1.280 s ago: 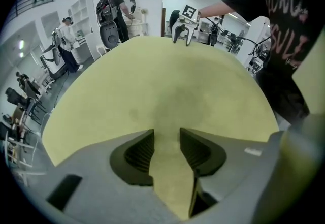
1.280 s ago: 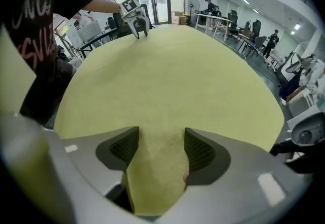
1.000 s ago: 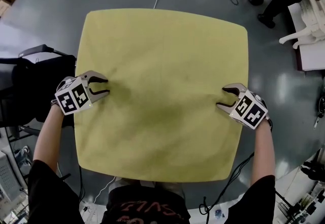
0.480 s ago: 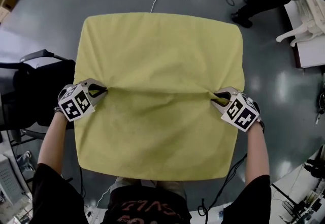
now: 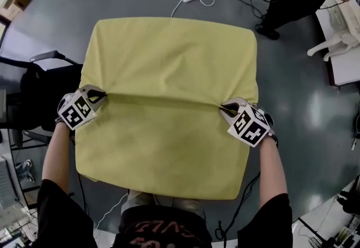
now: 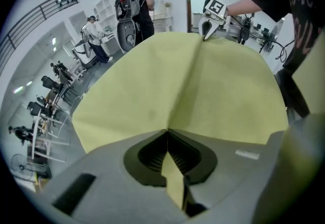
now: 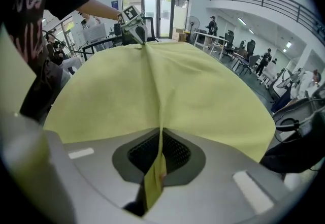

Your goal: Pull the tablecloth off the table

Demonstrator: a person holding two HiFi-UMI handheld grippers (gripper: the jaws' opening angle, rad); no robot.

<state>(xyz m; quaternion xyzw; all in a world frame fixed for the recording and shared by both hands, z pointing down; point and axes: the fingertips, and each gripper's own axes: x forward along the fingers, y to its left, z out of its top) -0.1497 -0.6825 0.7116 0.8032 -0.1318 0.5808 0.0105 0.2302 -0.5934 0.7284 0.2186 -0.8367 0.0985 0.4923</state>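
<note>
The yellow tablecloth is pinched at frame left by the fully closed left gripper and at frame right by the right gripper, just closed.

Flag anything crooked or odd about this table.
The tablecloth is not flat: a raised crease runs across it between the left gripper and right gripper, each shut on the tablecloth. Nothing torn or spilled.

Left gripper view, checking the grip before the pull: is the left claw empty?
No, the left claw is shut on a pinched fold of the yellow tablecloth.
</note>
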